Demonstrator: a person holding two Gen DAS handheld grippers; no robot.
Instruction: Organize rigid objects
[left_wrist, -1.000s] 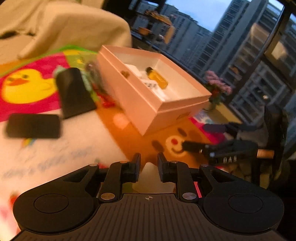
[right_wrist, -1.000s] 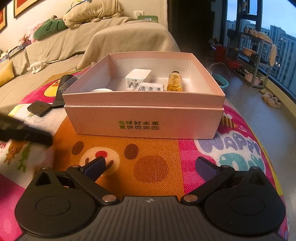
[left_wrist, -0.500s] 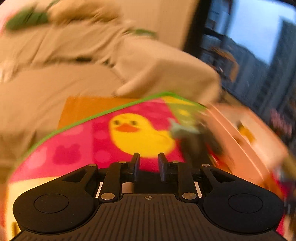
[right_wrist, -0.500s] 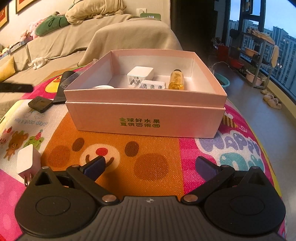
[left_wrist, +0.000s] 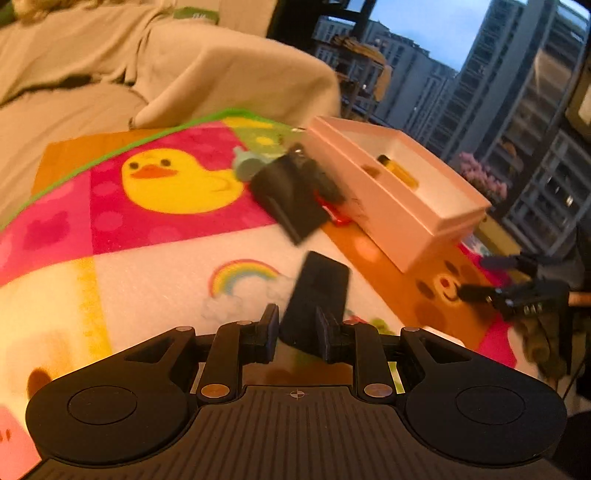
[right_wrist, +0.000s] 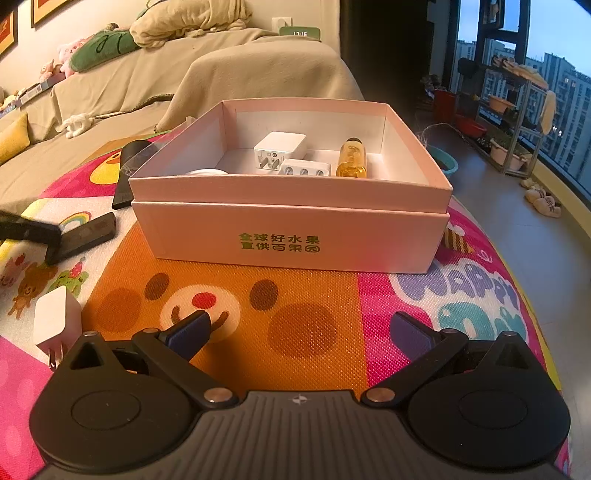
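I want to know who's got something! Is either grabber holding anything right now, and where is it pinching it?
The left gripper is closed around the near end of the flat black device, which looks tilted up off the mat. The right gripper is open and holds nothing.

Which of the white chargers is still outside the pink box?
The white charger lying alone on the play mat, left of the right gripper, prongs toward the camera. The other two sit inside the pink box.

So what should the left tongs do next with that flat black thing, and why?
Probably close fully and lift it. The left tongs sit around the near end of the flat black device, which lies on the play mat, while the pink box with the chargers stands open nearby.
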